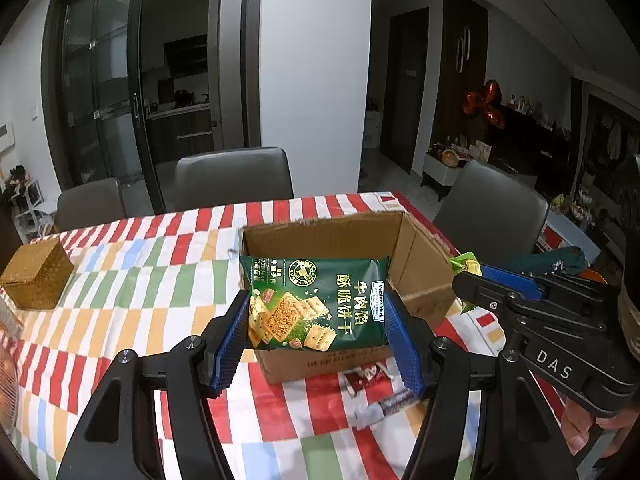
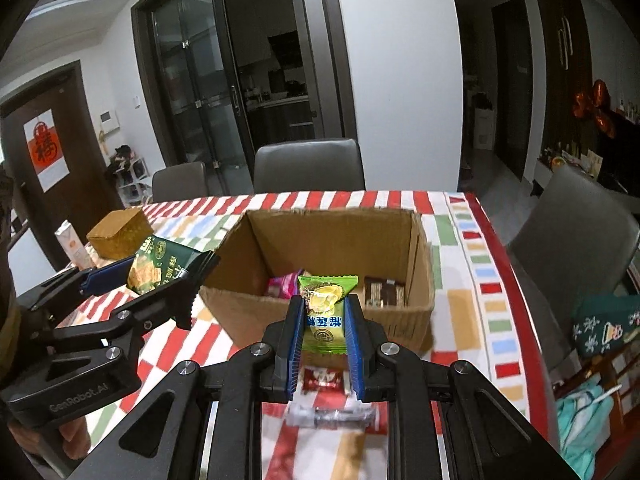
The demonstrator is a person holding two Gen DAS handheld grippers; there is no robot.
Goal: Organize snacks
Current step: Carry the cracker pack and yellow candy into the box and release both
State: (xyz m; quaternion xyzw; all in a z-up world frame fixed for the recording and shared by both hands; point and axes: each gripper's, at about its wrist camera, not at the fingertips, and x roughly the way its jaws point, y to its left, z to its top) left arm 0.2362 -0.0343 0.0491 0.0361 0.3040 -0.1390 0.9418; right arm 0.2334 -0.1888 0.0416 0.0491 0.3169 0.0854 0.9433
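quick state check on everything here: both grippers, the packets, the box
left gripper: shut on the green cracker packet, held above the box
right gripper: shut on the light green candy packet, held at the box's near wall
cardboard box: open on top, upright, with a pink packet and a brown packet inside
red packet: lying on the tablecloth, outside the box

Dark green cracker packet, lime-green candy wrapper, brown cardboard box

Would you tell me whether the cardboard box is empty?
Not empty: the cardboard box already holds a pink packet and a brown packet on its floor.
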